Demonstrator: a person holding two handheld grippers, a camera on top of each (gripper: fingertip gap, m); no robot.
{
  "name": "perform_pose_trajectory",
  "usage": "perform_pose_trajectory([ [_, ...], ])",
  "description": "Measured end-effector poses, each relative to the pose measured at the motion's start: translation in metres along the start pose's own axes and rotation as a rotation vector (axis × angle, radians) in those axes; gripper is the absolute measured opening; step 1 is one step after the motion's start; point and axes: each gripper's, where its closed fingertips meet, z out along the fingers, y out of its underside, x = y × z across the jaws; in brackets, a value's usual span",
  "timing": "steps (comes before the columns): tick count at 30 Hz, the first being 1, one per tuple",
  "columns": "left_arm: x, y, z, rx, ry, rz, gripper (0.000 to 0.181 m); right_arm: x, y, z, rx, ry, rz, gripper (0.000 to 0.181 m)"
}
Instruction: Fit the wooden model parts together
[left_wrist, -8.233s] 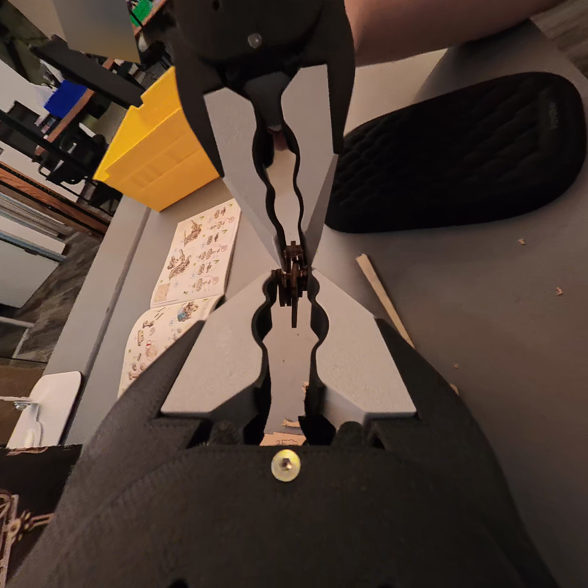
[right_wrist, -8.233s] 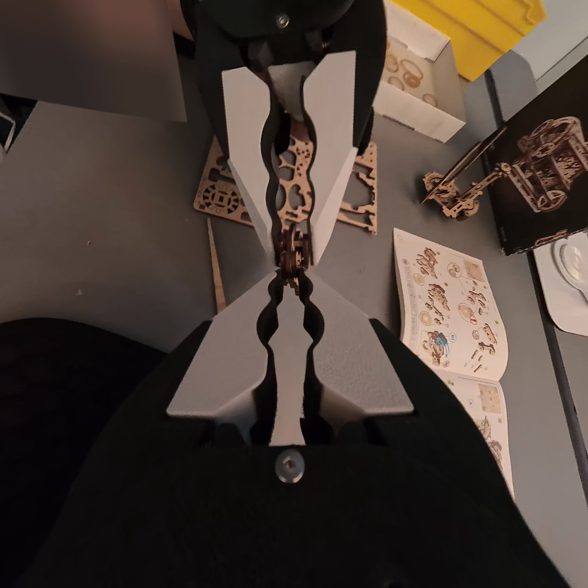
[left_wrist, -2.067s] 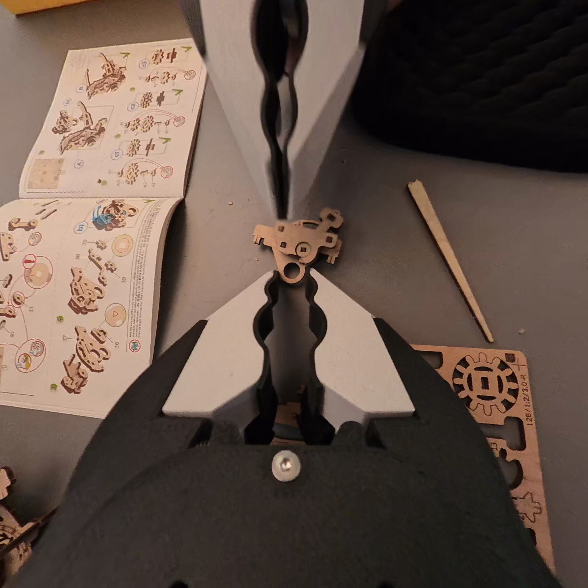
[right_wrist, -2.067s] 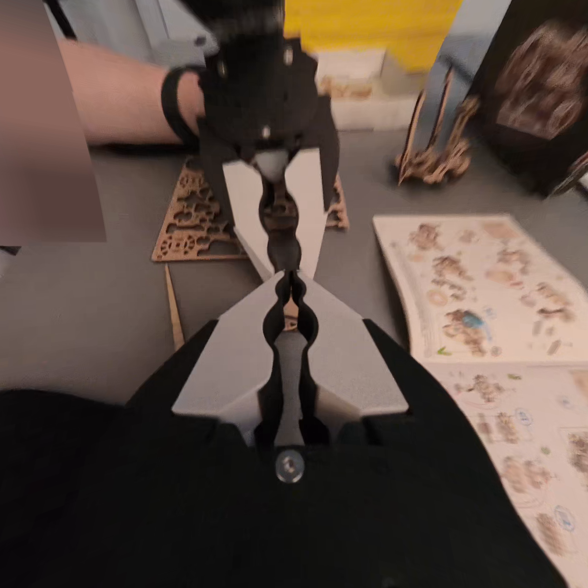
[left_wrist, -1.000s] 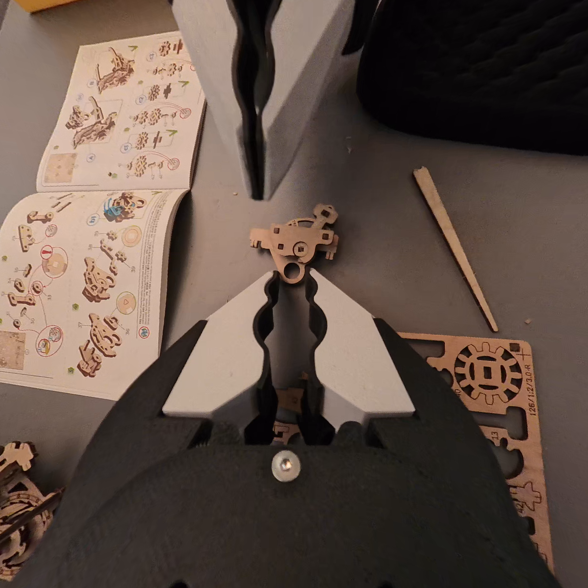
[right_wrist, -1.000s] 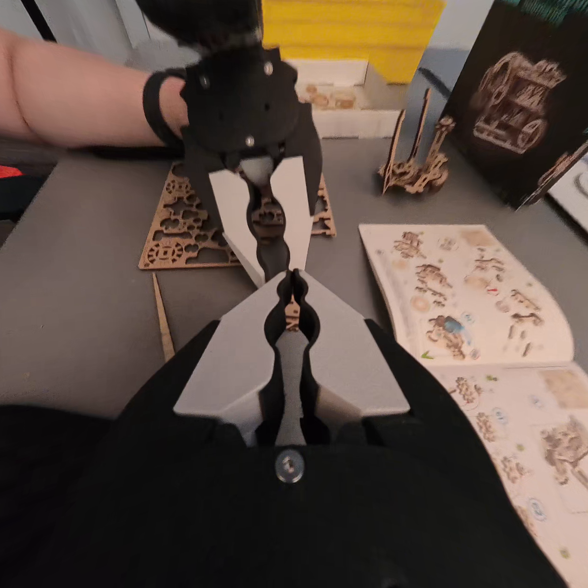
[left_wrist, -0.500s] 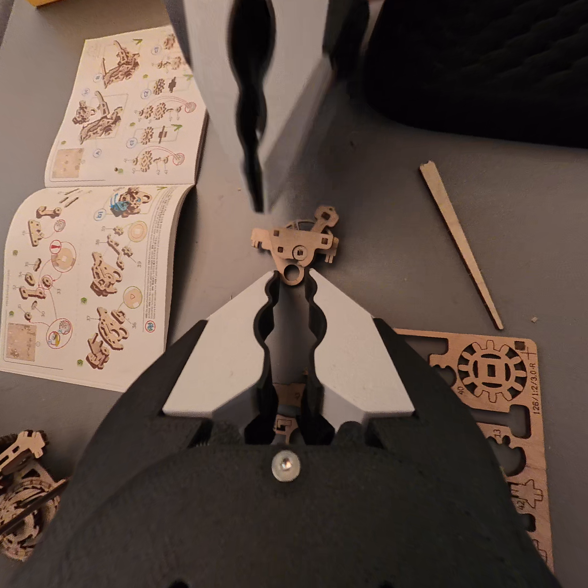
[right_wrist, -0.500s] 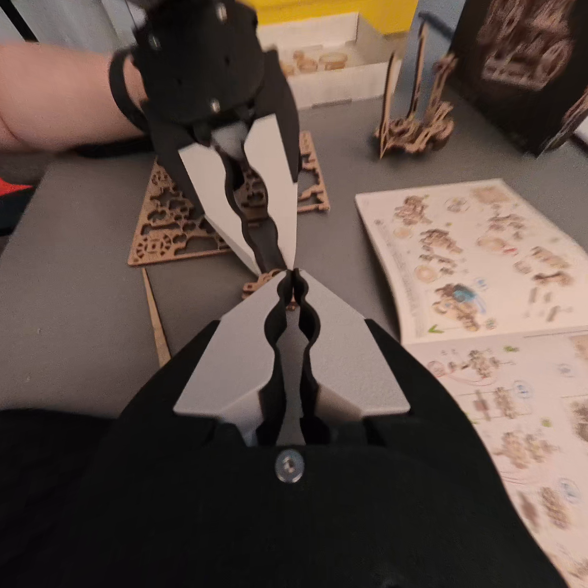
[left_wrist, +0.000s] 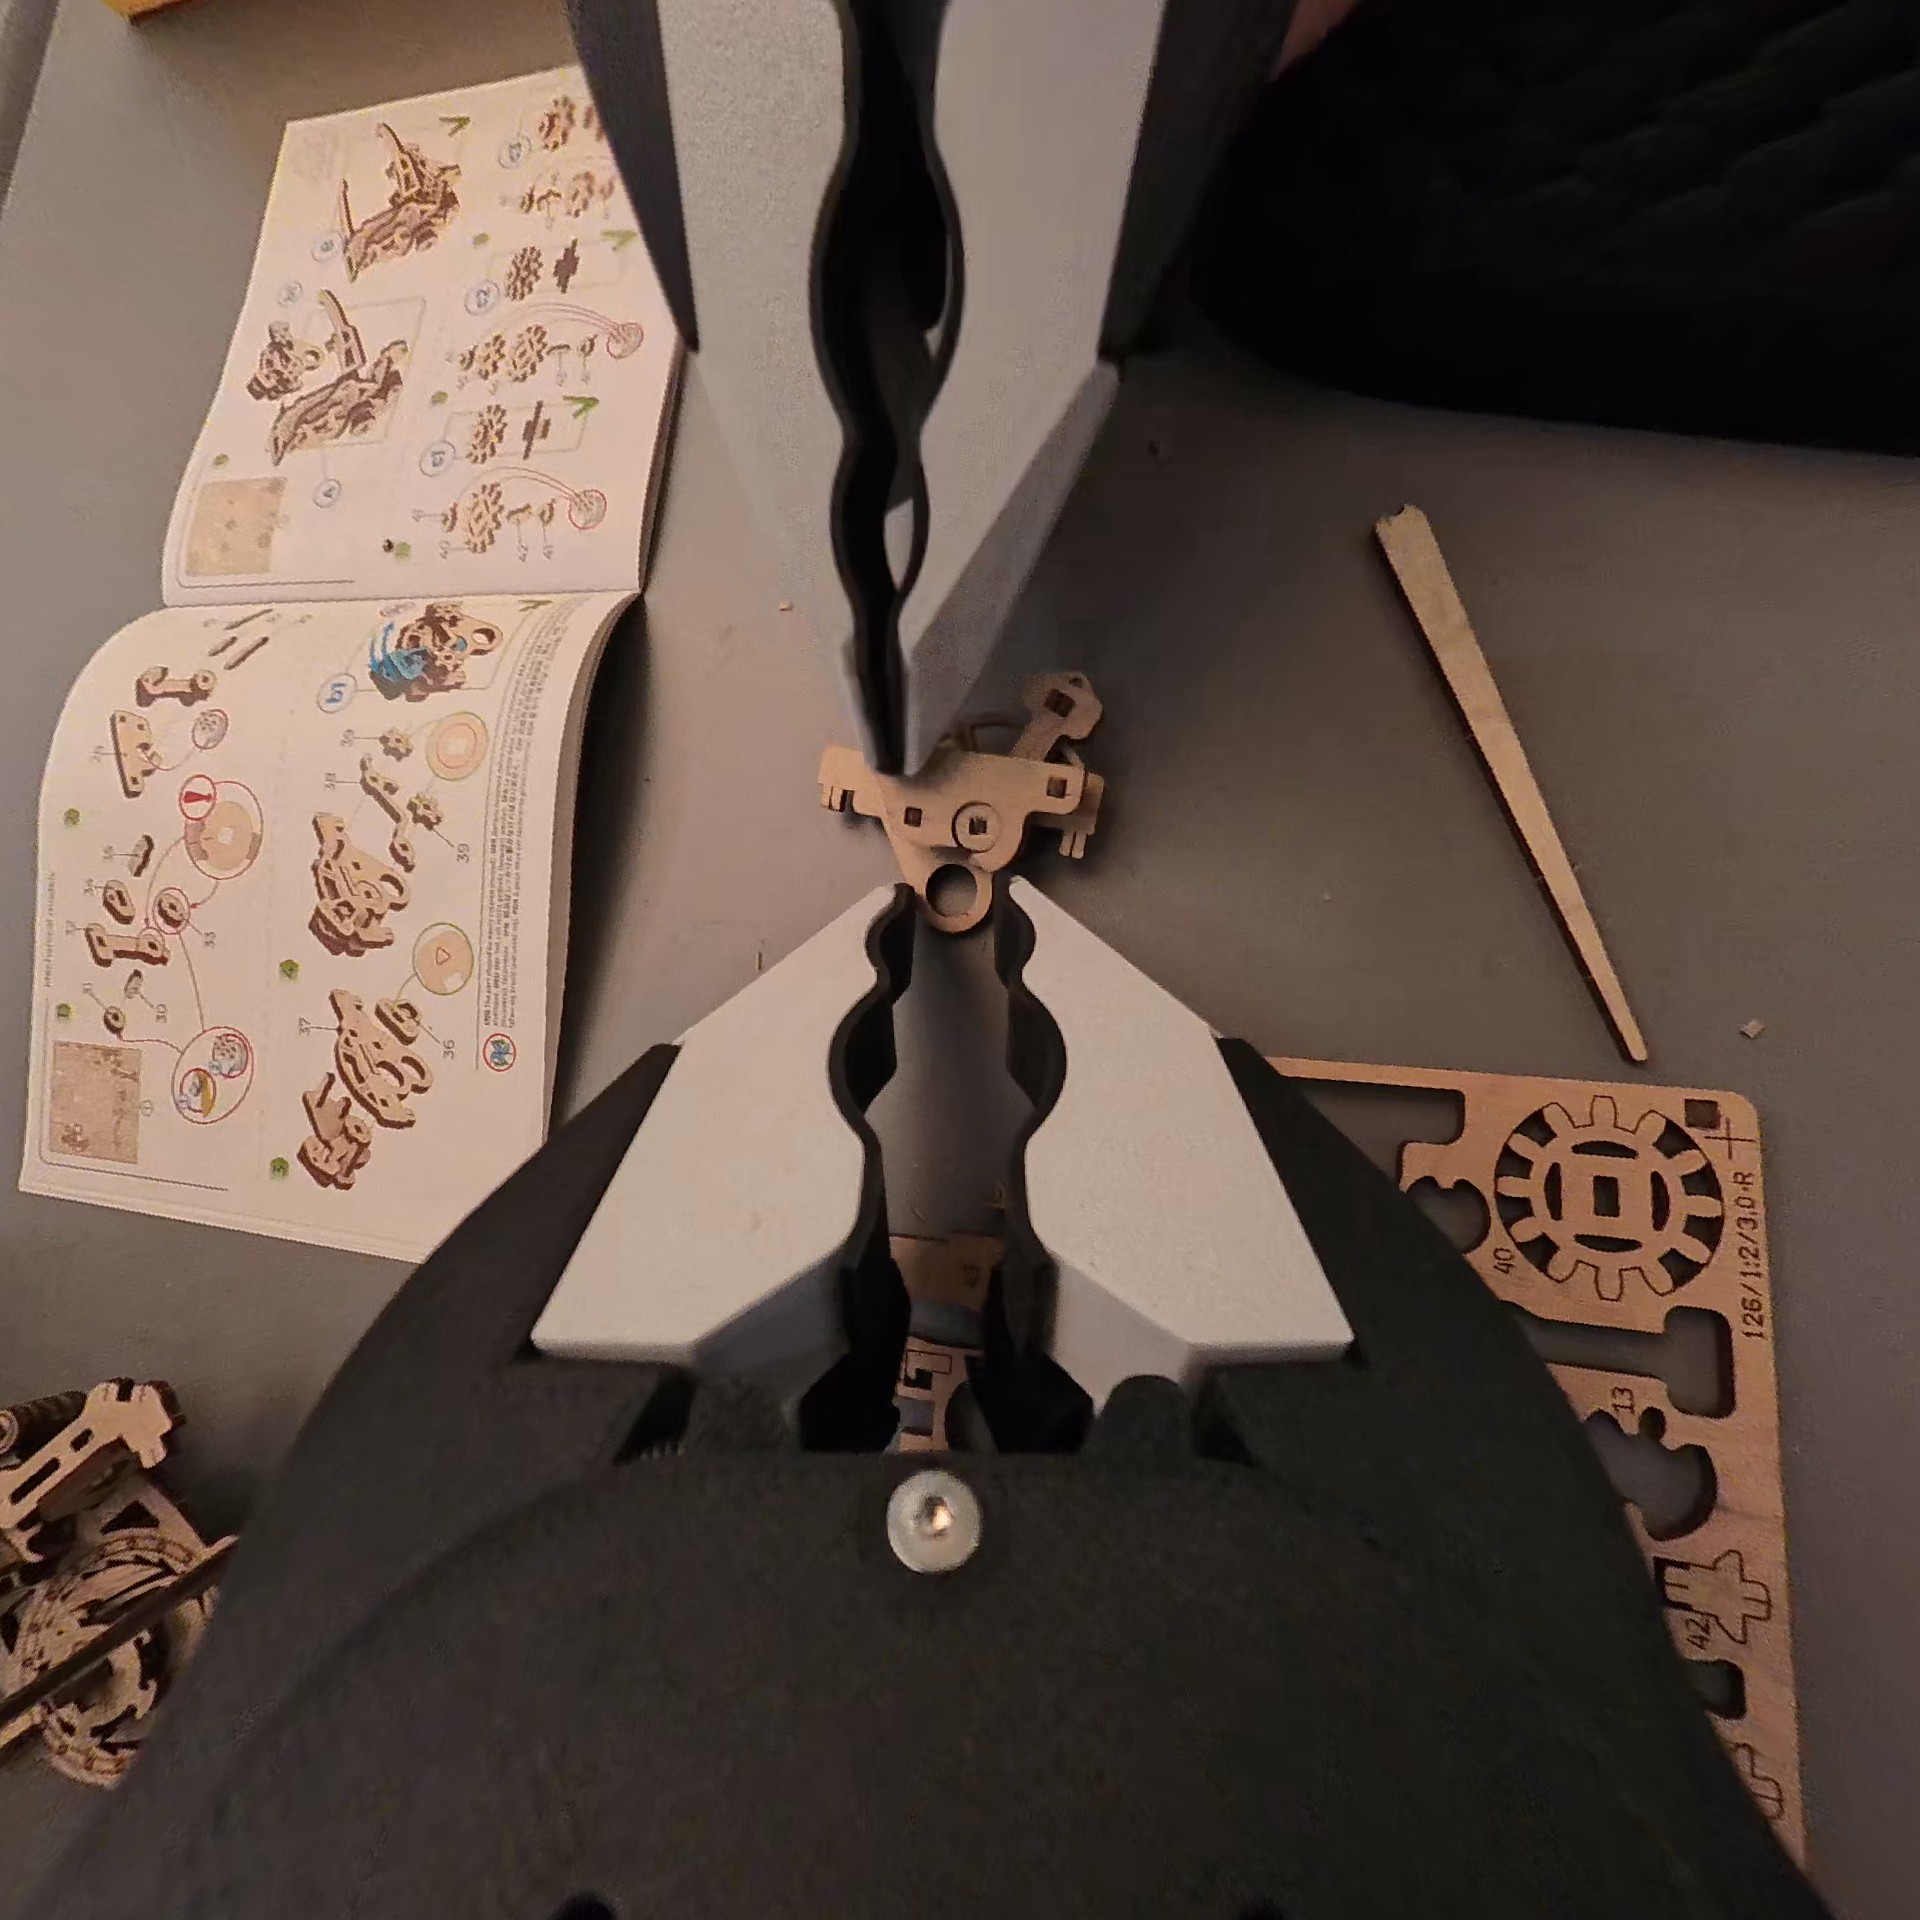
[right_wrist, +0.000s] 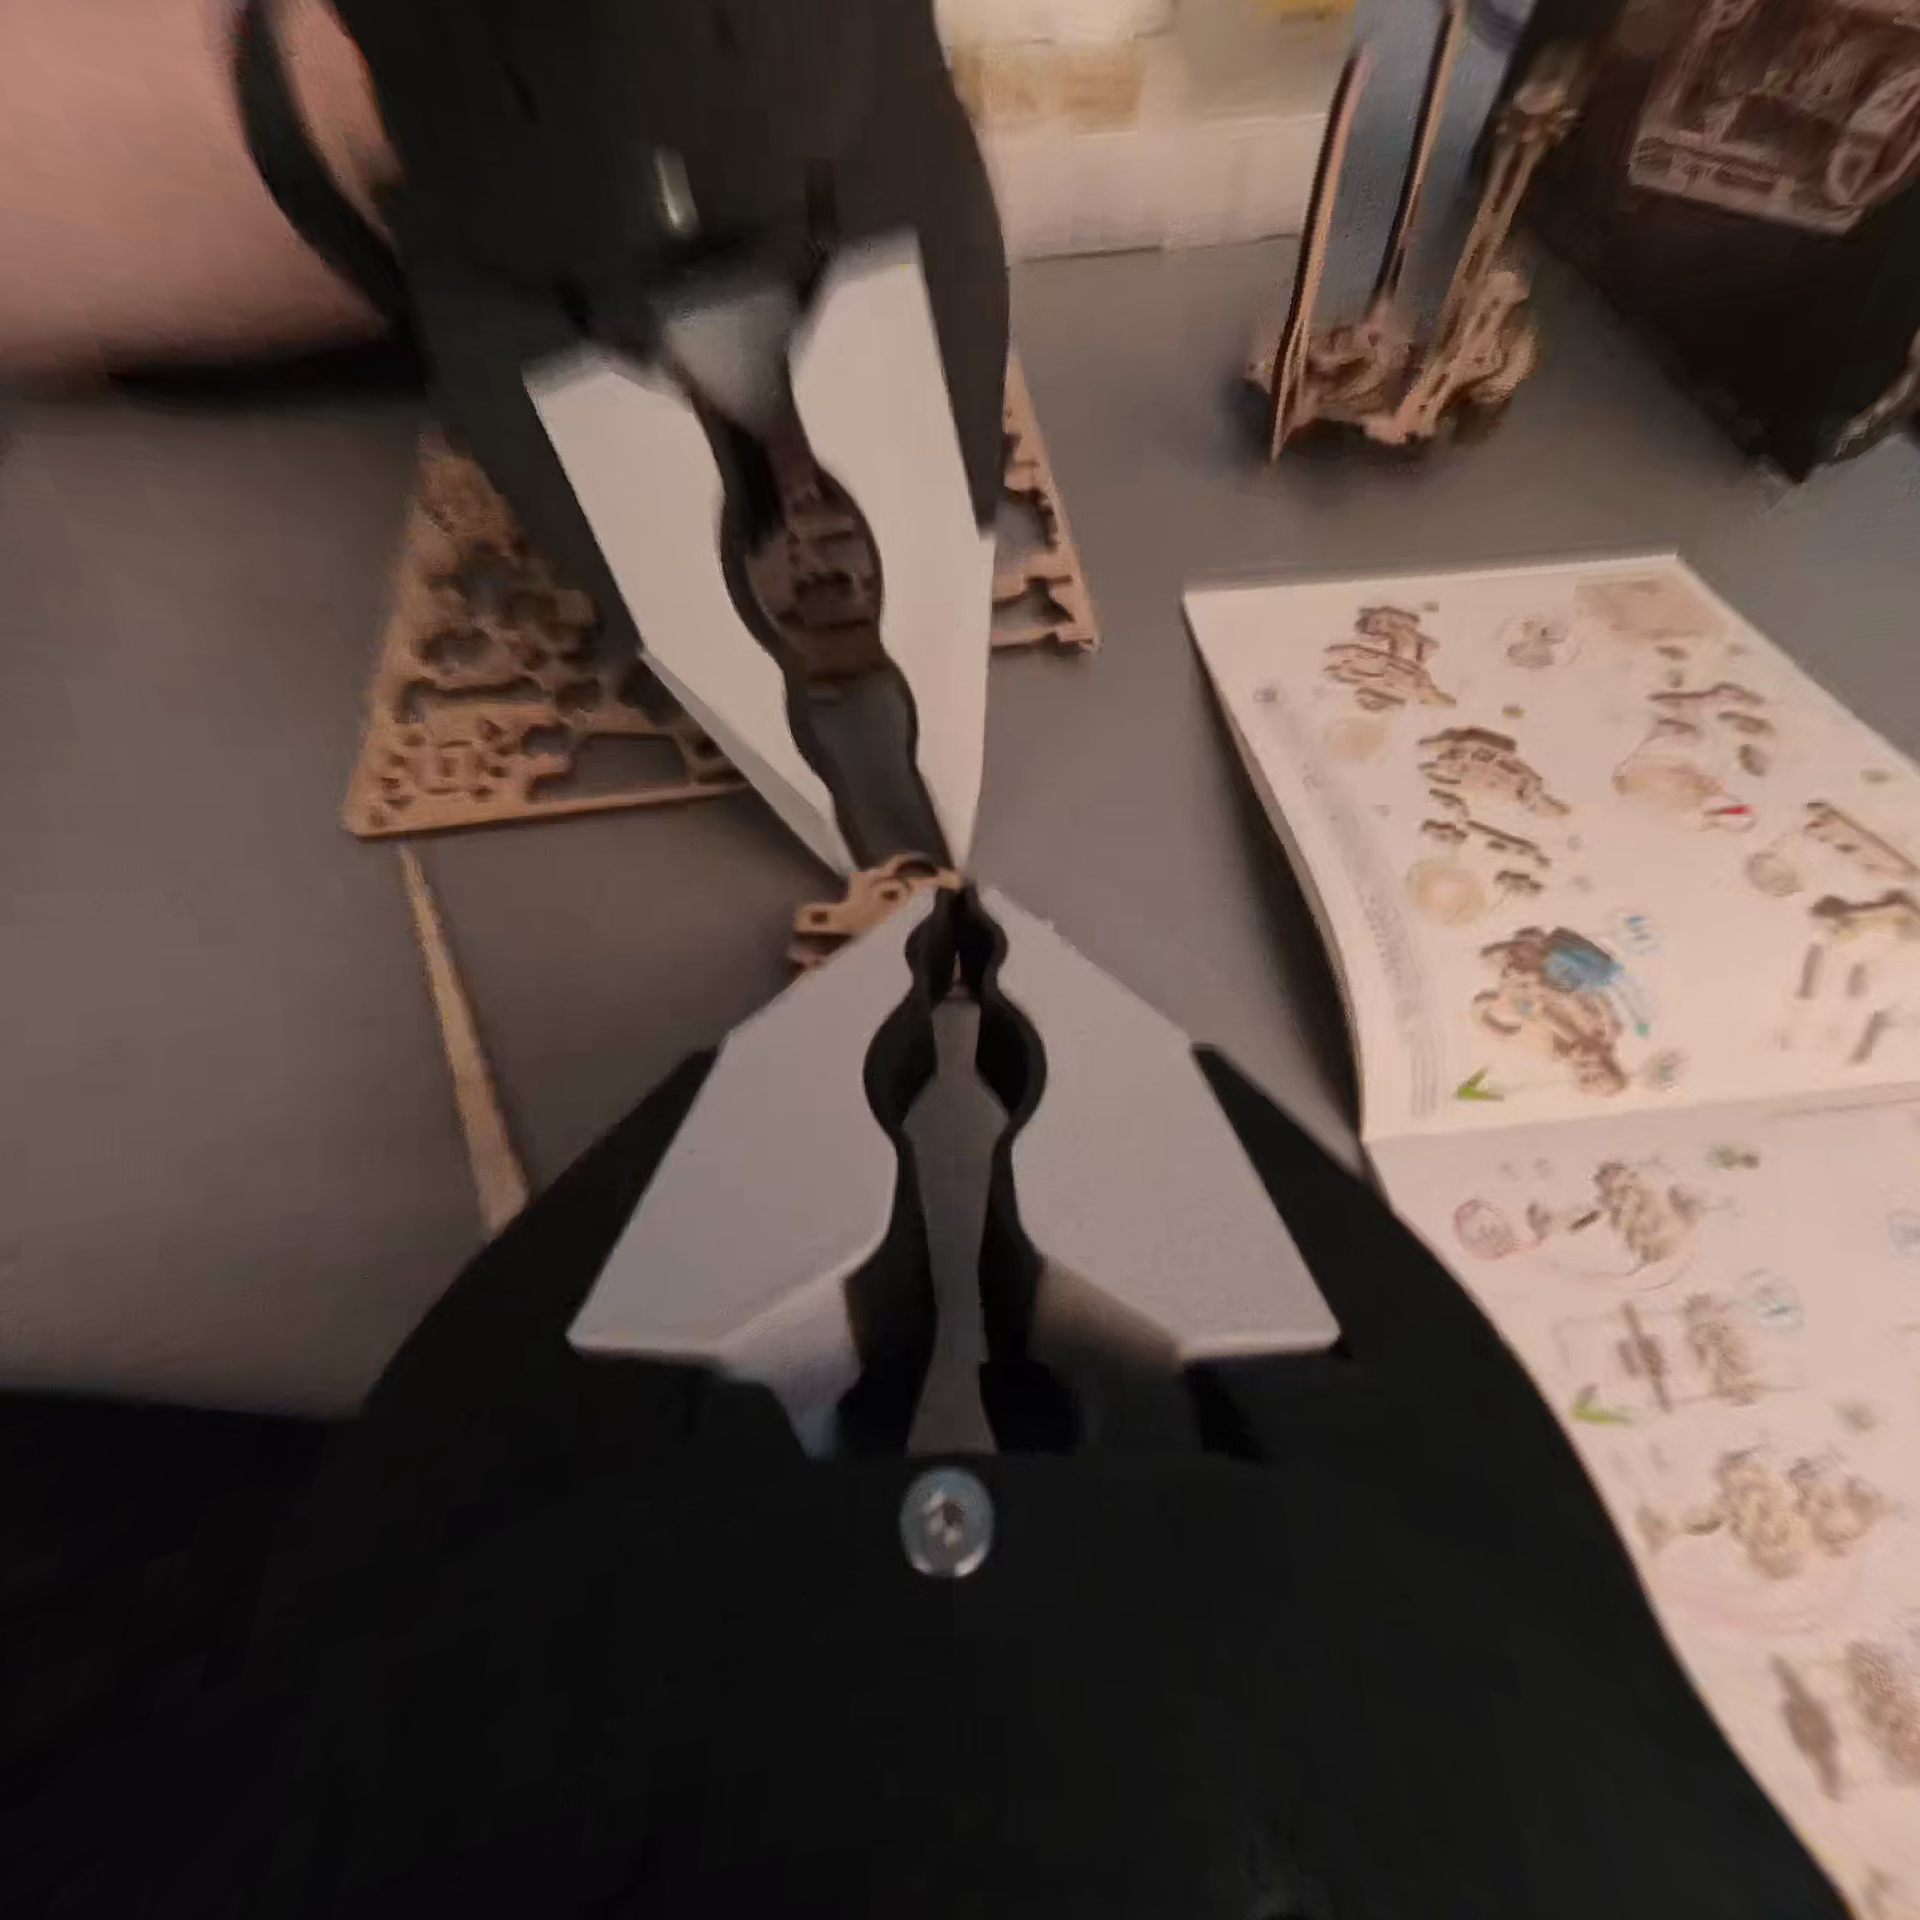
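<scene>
Left gripper (left_wrist: 954, 902) clamped on the round bottom tab of the wooden piece (left_wrist: 971, 805), just above the grey surface (left_wrist: 1299, 727). Right gripper (left_wrist: 883, 727) pinched tight, tips touching the piece's left arm. Could twist or pop loose if pushed too hard. Thin arms might snap.

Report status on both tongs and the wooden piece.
Left tongs shut on wooden assembly, held flat above the table. Right tongs shut, tips at its left arm. Nothing in the way.
</scene>
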Motion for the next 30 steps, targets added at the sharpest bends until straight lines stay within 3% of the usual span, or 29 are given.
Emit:
perform_pose_trajectory([
  [3, -0.001, 0.001, 0.0, -0.002, -0.008, -0.003, 0.013, 0.006, -0.023, -0.018, 0.077, 0.077, -0.078, 0.0],
  [5, -0.002, 0.001, -0.001, -0.006, -0.011, -0.001, 0.013, 0.001, 0.011, 0.0, -0.066, 0.003, 0.014, 0.004],
  [6, -0.004, 0.002, -0.002, -0.008, -0.023, -0.003, 0.013, 0.005, -0.005, -0.007, 0.019, 0.009, 0.057, 0.0],
  [8, -0.005, 0.003, -0.003, -0.008, -0.025, -0.005, 0.013, 0.011, -0.026, -0.021, 0.092, 0.103, -0.068, 0.0],
  [10, -0.004, 0.003, -0.002, -0.013, -0.027, 0.003, 0.013, 0.003, 0.003, -0.002, -0.04, 0.026, -0.009, 0.0],
  [14, -0.004, 0.002, -0.003, -0.019, -0.036, 0.016, 0.013, 0.007, -0.026, -0.014, 0.085, 0.074, -0.044, 0.0],
  [16, -0.003, 0.002, -0.002, -0.023, -0.037, 0.022, 0.013, 0.002, 0.002, 0.004, -0.034, 0.001, 0.04, 0.0],
  [19, -0.003, 0.003, -0.002, -0.029, -0.042, 0.023, 0.013, 0.008, -0.02, -0.012, 0.057, 0.067, -0.028, 0.0],
  [21, -0.003, 0.004, -0.003, -0.03, -0.04, 0.018, 0.013, 0.005, 0.004, 0.0, -0.048, 0.026, 0.019, 0.0],
  [22, -0.005, 0.004, -0.004, -0.028, -0.046, 0.012, 0.013, 0.005, -0.006, -0.005, 0.006, 0.005, 0.072, 0.0],
  [25, -0.003, 0.005, -0.005, -0.016, -0.033, -0.005, 0.013, -0.021, -0.044, -0.024, 0.171, -0.038, -0.068, 0.0],
  [26, -0.003, 0.005, -0.004, -0.014, -0.031, -0.005, 0.013, -0.024, -0.044, -0.023, 0.161, -0.028, -0.1, 0.0],
  [28, -0.003, 0.004, -0.004, -0.012, -0.031, -0.006, 0.013, -0.026, 0.006, 0.001, -0.072, -0.097, -0.049, 0.008],
  [30, -0.002, 0.003, -0.004, -0.011, -0.023, -0.004, 0.002, -0.025, -0.019, -0.007, 0.033, -0.115, -0.004, 0.0],
])
